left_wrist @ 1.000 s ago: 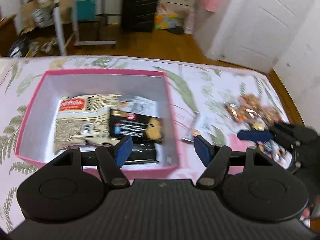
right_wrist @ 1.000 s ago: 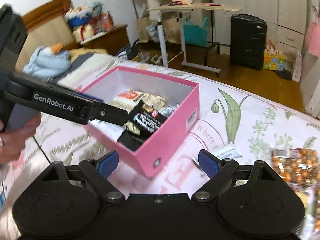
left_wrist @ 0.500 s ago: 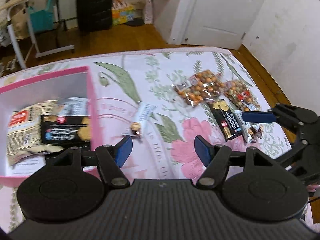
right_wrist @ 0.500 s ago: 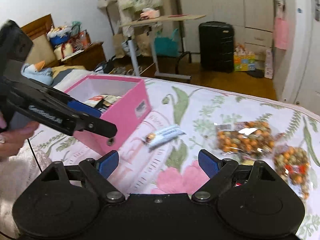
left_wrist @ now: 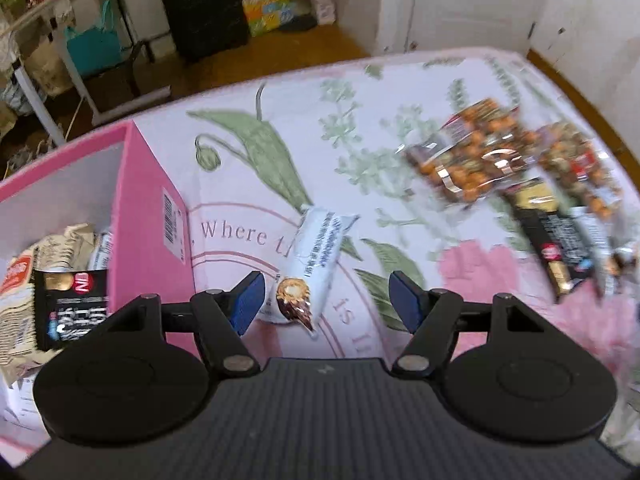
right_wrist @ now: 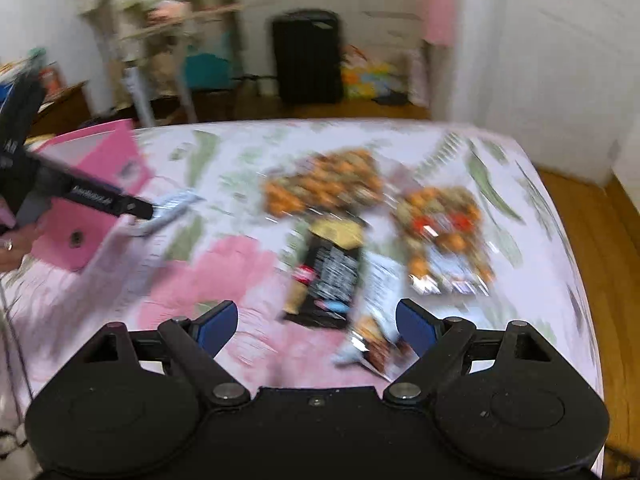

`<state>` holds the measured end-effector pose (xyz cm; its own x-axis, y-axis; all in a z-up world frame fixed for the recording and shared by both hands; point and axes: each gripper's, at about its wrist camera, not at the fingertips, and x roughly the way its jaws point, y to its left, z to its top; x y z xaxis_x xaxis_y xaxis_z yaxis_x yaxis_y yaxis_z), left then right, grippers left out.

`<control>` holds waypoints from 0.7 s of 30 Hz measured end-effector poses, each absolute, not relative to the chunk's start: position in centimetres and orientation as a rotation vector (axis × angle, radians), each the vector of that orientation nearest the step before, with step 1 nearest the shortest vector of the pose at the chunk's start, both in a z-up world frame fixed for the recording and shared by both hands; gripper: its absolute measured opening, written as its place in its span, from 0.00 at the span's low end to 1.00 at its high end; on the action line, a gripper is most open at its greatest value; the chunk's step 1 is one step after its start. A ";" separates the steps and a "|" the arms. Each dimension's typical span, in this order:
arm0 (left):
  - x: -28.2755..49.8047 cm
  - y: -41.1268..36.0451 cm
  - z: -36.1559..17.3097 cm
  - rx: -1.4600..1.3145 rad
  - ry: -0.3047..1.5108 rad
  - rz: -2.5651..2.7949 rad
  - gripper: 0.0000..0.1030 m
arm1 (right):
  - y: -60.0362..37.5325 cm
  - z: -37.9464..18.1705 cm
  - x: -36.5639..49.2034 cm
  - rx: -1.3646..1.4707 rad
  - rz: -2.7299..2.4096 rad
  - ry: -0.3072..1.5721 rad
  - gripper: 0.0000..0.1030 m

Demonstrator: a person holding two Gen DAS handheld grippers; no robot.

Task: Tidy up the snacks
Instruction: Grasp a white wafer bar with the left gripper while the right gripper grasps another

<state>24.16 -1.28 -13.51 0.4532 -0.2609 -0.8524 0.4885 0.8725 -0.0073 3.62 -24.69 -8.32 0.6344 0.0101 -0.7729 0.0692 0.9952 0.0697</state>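
Note:
A pink box (left_wrist: 148,216) at the left holds several snack packets (left_wrist: 68,304). My left gripper (left_wrist: 326,300) is open, with a white snack wrapper (left_wrist: 316,248) lying on the floral sheet between its fingers. My right gripper (right_wrist: 316,326) is open and empty above a black snack packet (right_wrist: 330,272) and a white wrapper (right_wrist: 376,292). Two clear bags of orange nuts (right_wrist: 324,184) (right_wrist: 444,224) lie beyond. The left gripper shows in the right wrist view (right_wrist: 136,210) over the white wrapper (right_wrist: 176,204), beside the pink box (right_wrist: 100,168).
The floral sheet (left_wrist: 400,136) ends at a wooden floor to the right (right_wrist: 588,240). A black suitcase (left_wrist: 202,4), a rolling table (left_wrist: 48,40) and a white door (left_wrist: 460,0) stand beyond the bed.
Both grippers have swung right, away from the pink box. The left one now straddles the white wrapper; the right one is now over the black packet and nut bags.

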 end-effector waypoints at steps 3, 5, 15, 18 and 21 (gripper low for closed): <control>25.4 -2.0 -15.1 0.284 1.017 -0.447 0.66 | -27.0 -9.3 3.5 0.199 -0.094 0.906 0.87; 26.1 -2.2 -15.9 0.290 1.030 -0.423 0.66 | -28.5 -9.8 3.6 0.292 -0.117 0.911 0.87; 27.4 -1.7 -17.7 0.217 1.071 -0.409 0.61 | -34.6 -14.4 5.1 0.800 -0.249 0.901 0.88; 27.1 -1.6 -17.5 0.193 1.077 -0.435 0.37 | -34.8 -15.1 4.9 0.866 -0.297 0.850 0.84; 26.4 -1.7 -17.3 0.185 1.090 -0.453 0.28 | -34.7 -15.1 4.5 0.851 -0.357 0.861 0.58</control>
<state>26.43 -1.75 -17.27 0.3822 -0.2632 -0.8858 0.4419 0.8939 -0.0750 4.46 -34.73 -15.11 0.6205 0.0504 -0.7826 0.5898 0.6277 0.5080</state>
